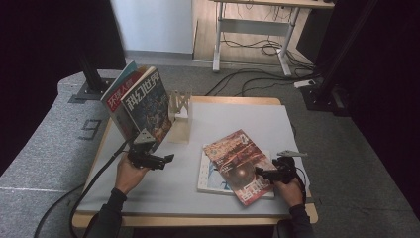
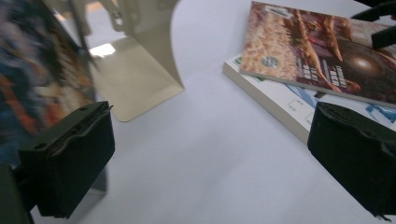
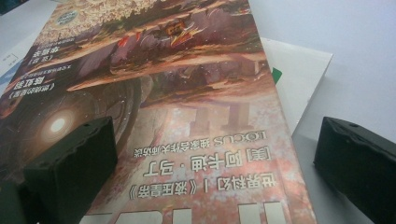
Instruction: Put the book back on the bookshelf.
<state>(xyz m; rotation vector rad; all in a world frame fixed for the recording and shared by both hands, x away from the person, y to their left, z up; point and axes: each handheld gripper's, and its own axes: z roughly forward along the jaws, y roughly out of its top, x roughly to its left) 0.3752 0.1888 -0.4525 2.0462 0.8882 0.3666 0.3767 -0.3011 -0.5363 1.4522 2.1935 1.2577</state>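
Note:
Two magazines lean upright against a cream metal bookend [image 1: 181, 116] at the table's left: a dark blue one [image 1: 147, 103] in front, a red-and-teal one [image 1: 121, 91] behind. My left gripper [image 1: 159, 159] is just below the blue magazine, open, nothing between its jaws. In the left gripper view the bookend [image 2: 140, 70] and the blurred blue magazine [image 2: 37, 88] are close ahead. A red magazine [image 1: 237, 163] lies flat on a white book [image 1: 208, 178]. My right gripper [image 1: 263, 173] is open at the red magazine's [image 3: 187, 93] near right corner, one jaw over the cover, the other over the table.
The grey table top [image 1: 237, 119] has a wooden edge. Cables trail from both grippers off the front. Beyond the table are a dark stand [image 1: 91, 79] at the left, a desk frame [image 1: 252, 29] and floor cables [image 1: 267, 49].

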